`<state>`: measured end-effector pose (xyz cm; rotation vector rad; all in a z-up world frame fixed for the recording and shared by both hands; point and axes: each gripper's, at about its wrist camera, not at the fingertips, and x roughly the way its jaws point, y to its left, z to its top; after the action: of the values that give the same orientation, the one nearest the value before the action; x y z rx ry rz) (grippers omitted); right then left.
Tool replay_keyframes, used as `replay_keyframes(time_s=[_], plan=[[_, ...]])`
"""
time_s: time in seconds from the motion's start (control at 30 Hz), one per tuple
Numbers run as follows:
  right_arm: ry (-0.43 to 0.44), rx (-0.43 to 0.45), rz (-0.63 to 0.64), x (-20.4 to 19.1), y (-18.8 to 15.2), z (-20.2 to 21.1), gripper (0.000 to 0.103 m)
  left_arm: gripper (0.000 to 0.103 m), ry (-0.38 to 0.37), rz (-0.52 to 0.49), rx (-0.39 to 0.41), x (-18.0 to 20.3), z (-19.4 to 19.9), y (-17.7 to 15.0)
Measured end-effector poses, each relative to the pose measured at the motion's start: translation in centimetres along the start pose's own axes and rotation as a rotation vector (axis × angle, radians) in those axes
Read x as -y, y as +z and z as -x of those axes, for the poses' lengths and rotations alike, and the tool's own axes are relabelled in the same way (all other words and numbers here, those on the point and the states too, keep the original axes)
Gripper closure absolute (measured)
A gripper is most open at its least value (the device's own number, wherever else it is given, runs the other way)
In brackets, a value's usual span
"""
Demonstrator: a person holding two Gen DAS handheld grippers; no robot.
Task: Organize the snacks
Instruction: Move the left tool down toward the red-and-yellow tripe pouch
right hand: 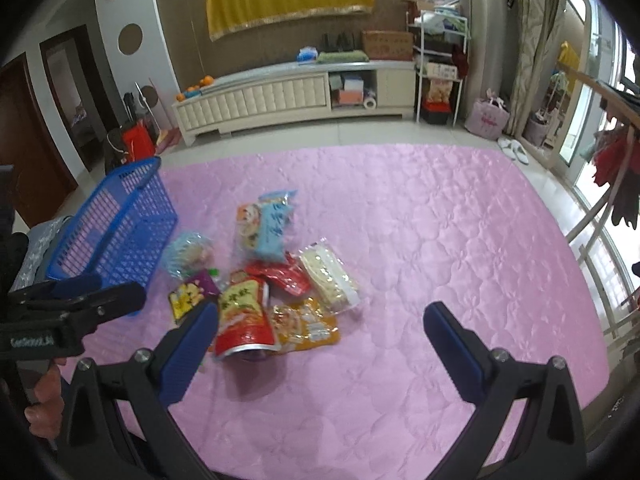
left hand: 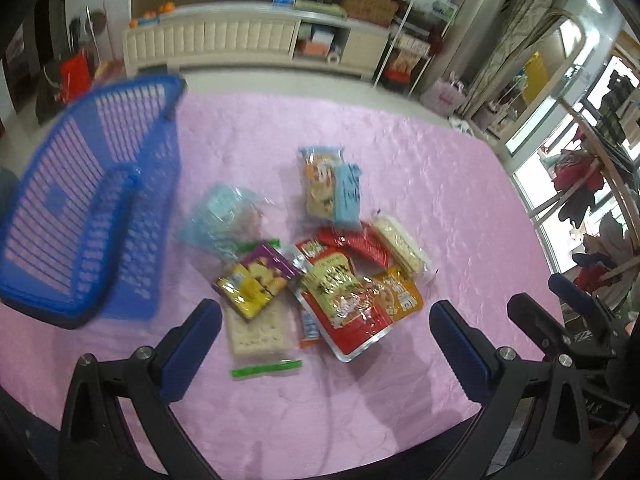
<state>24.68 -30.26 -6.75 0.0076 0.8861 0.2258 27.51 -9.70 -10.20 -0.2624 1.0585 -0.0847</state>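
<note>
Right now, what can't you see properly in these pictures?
- Basket, left wrist view: blurred, its left side cut by the edge.
- Cracker pack, right wrist view: hidden behind a gripper finger.
- Packet writing: too blurred to read in both views.
- Purple packet: partly covered by the same finger.
</note>
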Motion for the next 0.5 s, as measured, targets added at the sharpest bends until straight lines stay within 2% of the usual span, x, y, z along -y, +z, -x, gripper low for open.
replay_keyframes(time_s=[0.13, 0.23, 0.5], plan=[[0.012, -0.053, 0.001, 0.9, 0.4, -2.5, 0.0, 0.0, 0.02, 0.026, -0.083, 0.6, -3.3, 0.5], [0.029, -0.093, -0.007, 1.4, 0.6, -4.5, 0.0, 0.0, 0.046, 0.029, -0.115, 1.1, -5.7, 0.9], [0.081, -0.176, -0.066, 3.4, 1.0, -8.3, 0.0, 0.001, 0.151, -0.014, -0.21, 2.3, -12.1, 3.0]])
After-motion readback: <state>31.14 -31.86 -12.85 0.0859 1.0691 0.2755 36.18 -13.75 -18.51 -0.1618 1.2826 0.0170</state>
